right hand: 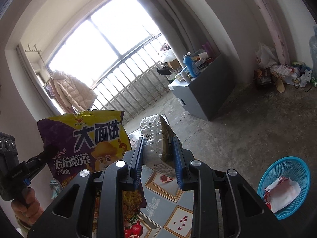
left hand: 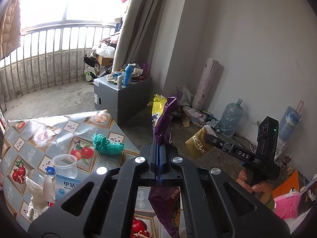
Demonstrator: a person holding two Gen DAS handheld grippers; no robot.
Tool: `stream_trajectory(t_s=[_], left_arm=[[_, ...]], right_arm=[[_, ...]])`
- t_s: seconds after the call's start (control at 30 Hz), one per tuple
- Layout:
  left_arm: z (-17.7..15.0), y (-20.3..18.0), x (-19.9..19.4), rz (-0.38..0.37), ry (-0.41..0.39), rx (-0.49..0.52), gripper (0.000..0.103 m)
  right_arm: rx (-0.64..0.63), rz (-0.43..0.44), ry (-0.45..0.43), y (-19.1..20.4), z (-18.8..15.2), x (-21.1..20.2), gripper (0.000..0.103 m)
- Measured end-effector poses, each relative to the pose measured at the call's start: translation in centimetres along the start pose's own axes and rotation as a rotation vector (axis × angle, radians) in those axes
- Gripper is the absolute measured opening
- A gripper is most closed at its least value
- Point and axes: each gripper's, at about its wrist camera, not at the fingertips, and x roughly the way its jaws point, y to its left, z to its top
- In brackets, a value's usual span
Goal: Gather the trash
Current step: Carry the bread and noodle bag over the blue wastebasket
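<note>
The left gripper (left hand: 160, 138) has its jaws pressed together on a purple and yellow instant-noodle wrapper (left hand: 163, 117), which stands up from the fingers and hangs below them over the table (left hand: 49, 130). From the right wrist view, the same wrapper (right hand: 87, 138) shows its printed face, held up by the left gripper (right hand: 46, 152) at the left edge, with a hand (right hand: 27, 202) on its handle.

The right gripper (right hand: 158, 152) is clamped on a silver and green foil packet (right hand: 156, 136), squeezed between the two blue-lined fingers (right hand: 178, 158) and raised above the fruit-patterned tablecloth. In the left wrist view, the right gripper (left hand: 213, 138) appears to the right, though the packet is hard to make out there against a gold bag on the floor.

A crumpled green plastic bag (left hand: 107, 143), a clear plastic cup (left hand: 65, 164) and a blue and white medicine box (left hand: 66, 186) lie on the table. A blue mesh basket (right hand: 285, 186) stands on the concrete floor to the right, with a white and red wrapper (right hand: 281, 194) inside it.
</note>
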Motion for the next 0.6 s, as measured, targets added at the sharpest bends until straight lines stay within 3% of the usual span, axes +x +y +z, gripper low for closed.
stream_trajectory(t_s=[0.6], left_arm=[[-0.2,-10.2,10.5,-0.087,0.089,0.164,0.0]], right_arm=[[0.15,-0.183,-0.092,-11.6,0.6,-5.2,0.027]])
